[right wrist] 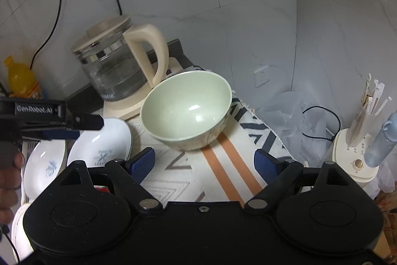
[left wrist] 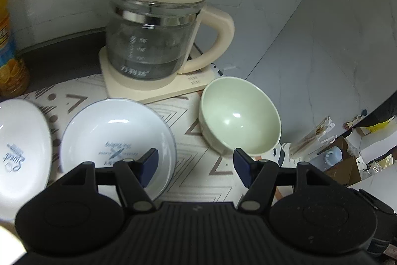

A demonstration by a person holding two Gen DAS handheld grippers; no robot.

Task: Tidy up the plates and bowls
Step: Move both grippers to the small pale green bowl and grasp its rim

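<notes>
Left tool spread, nothing between pads. Right tool spread wide, empty. Green bowl upright near bench's right edge, beside kettle. Two white plates toward left edge.

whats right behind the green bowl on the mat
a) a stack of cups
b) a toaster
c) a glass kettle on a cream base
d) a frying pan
c: the green bowl sits on the mat just in front of the glass kettle, which stands on its cream base.
</notes>
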